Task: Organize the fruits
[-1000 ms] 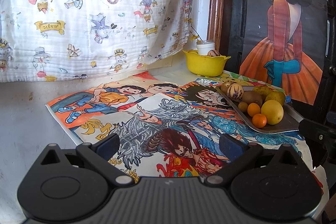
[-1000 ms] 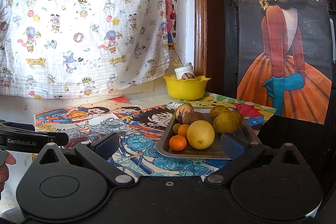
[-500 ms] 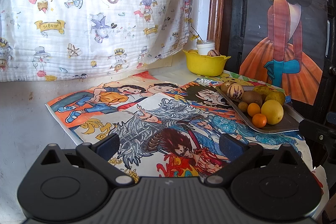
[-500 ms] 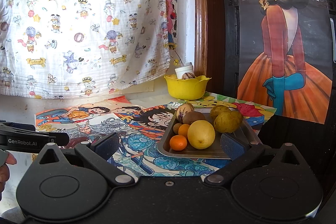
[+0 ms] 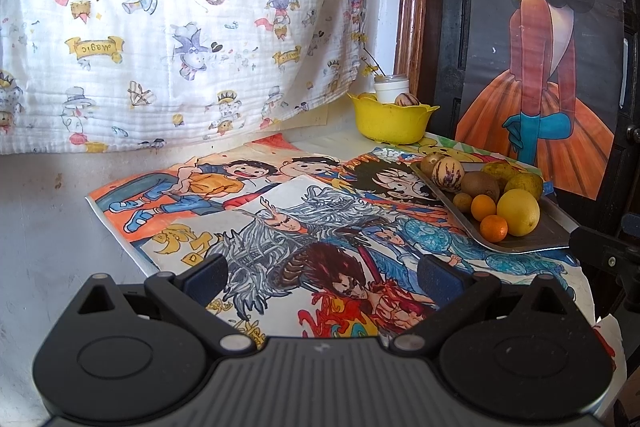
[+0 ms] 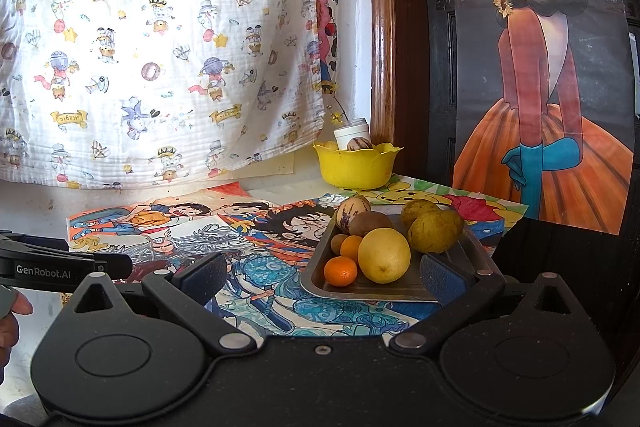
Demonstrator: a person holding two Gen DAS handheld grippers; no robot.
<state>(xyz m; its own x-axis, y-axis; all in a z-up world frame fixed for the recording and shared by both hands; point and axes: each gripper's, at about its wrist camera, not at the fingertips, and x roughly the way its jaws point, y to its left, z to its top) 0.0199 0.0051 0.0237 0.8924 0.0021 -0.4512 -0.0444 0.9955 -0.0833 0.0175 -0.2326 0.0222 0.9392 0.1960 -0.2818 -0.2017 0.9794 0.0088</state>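
While both grippers (image 5: 320, 273) (image 6: 320, 277) gape empty, mixed fruits (image 6: 384, 255) crowd the metal tray (image 6: 360, 289).

On the tray (image 6: 474, 259) we count two oranges (image 6: 340, 271), one lemon (image 6: 384, 255), two pears (image 6: 434, 231), one kiwi (image 6: 370, 223); behind it, one yellow bowl (image 6: 356, 167).

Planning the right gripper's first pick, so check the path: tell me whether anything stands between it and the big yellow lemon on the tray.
Nothing visible blocks it. The right gripper is open and the lemon sits at the near front of the metal tray, with only the tray's low rim in between. A small orange touches its left side.
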